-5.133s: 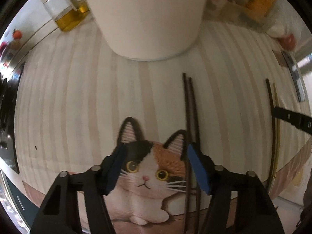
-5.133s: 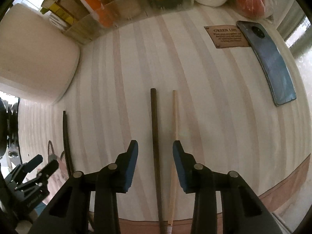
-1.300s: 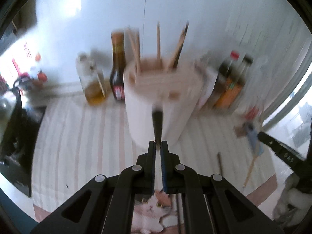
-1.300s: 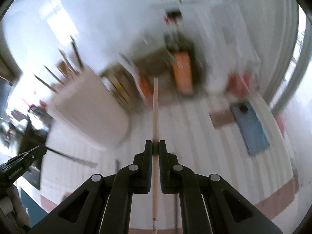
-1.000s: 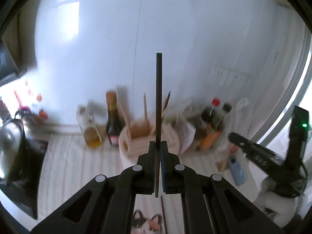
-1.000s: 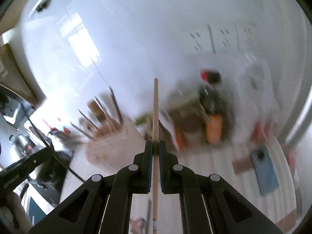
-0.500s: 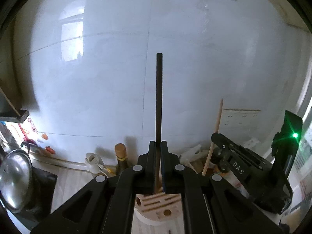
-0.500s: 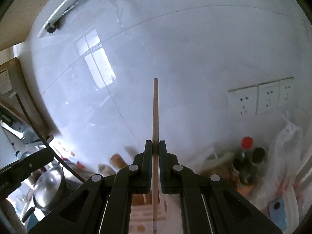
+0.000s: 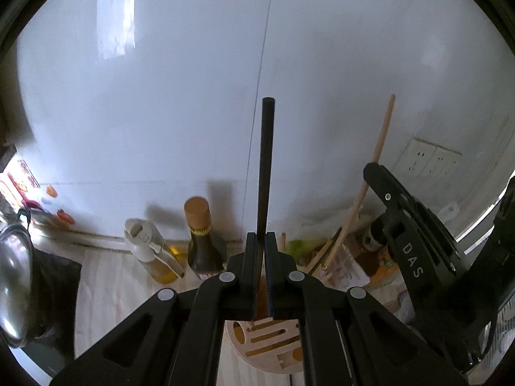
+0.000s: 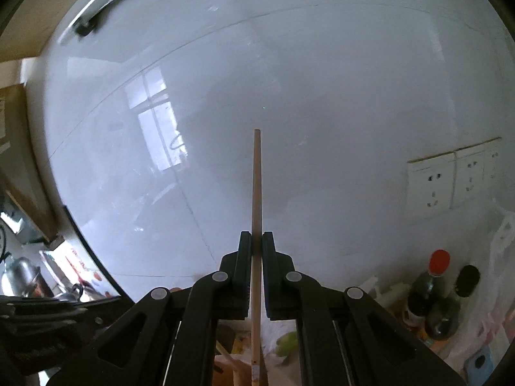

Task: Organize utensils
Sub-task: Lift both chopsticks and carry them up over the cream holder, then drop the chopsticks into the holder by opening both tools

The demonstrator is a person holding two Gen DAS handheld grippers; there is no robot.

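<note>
My left gripper (image 9: 261, 238) is shut on a dark chopstick (image 9: 266, 160) that sticks straight up in the left wrist view. Below its fingers sits the round cream utensil holder (image 9: 273, 353) with a slotted wooden top; several chopsticks lean behind it. My right gripper (image 9: 375, 173) hangs at the right of that view, above and beside the holder, with a light wooden chopstick (image 9: 379, 148) in it. In the right wrist view the right gripper (image 10: 257, 238) is shut on that light chopstick (image 10: 257, 186), facing the white wall. The left gripper (image 10: 48, 318) shows dimly at lower left.
An oil bottle (image 9: 151, 254) and a dark sauce bottle (image 9: 202, 241) stand left of the holder against the wall. A steel pot (image 9: 13, 289) is at far left. Sauce bottles (image 10: 431, 292), plastic bags and a blue phone (image 10: 479, 363) are at right. Wall sockets (image 10: 450, 180) sit above.
Both grippers have swung up from the striped mat with their chopsticks. The holder's slotted top now lies under the left fingers, and the right gripper has come in close on the right.
</note>
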